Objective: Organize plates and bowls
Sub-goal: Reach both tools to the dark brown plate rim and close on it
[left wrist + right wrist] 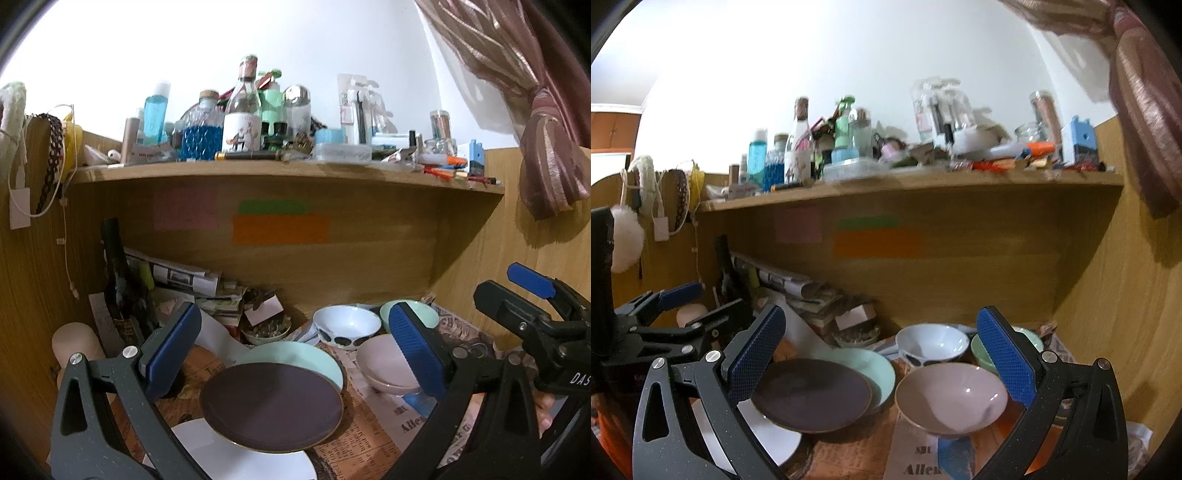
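A dark brown plate (271,406) (810,393) lies overlapping a mint plate (295,356) (866,363) and a white plate (243,461) (772,435). Behind stand a white bowl with black dots (347,325) (932,345), a mint bowl (428,314) (979,350) and a pink bowl (384,365) (951,397). My left gripper (295,347) is open above the plates. My right gripper (882,358) is open, the pink bowl between its fingers' lines; it shows at right in the left wrist view (532,291).
Newspaper (365,435) covers the desk. A dark bottle (116,273), stacked papers (192,280) and a small dish of bits (266,330) crowd the back left. A cluttered shelf (280,171) hangs overhead. Wooden walls close both sides.
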